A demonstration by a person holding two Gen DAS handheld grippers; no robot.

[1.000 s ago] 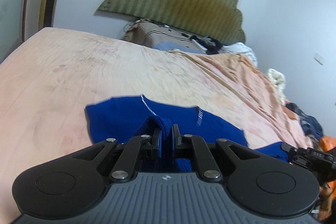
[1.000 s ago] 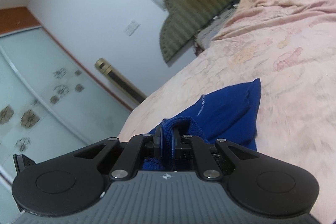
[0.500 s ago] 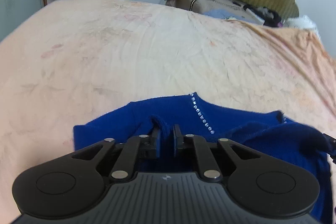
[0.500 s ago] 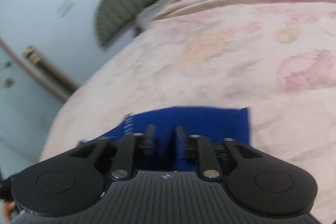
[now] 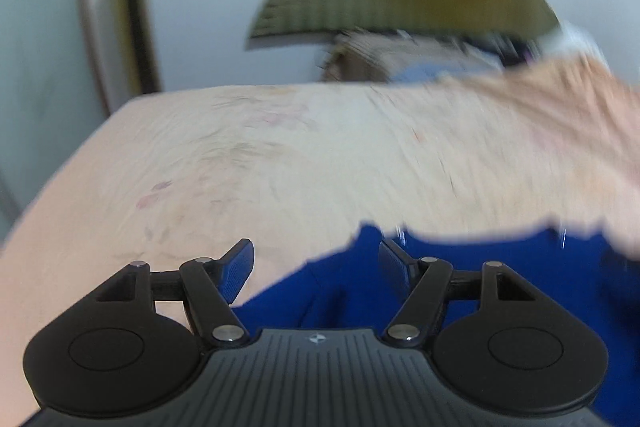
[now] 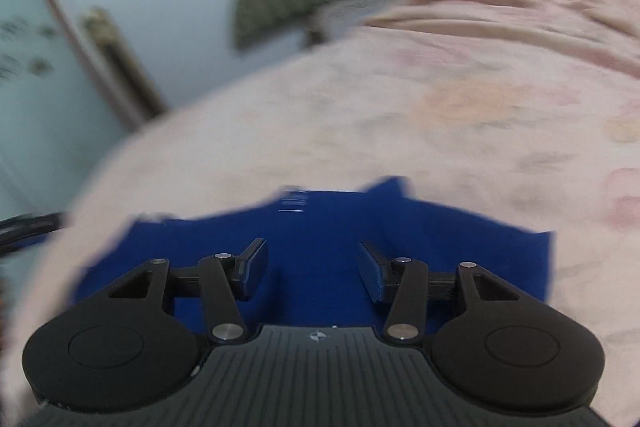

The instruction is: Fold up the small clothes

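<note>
Peach-pink sheeting covers the bed (image 5: 280, 155), and the blue garment (image 6: 320, 227) lies flat on it toward the near edge, its far hem ragged in the blur. Both the left hand-held gripper (image 5: 316, 267) and the right hand-held gripper (image 6: 312, 267) hang above the cloth with jaws spread wide, gripping nothing. This looks like the pause between folds; next, each should pinch a fresh edge.

blue garment (image 6: 320, 239): soft knit cloth | bedsheet (image 5: 280, 155): matt creased cotton-like cloth
</note>
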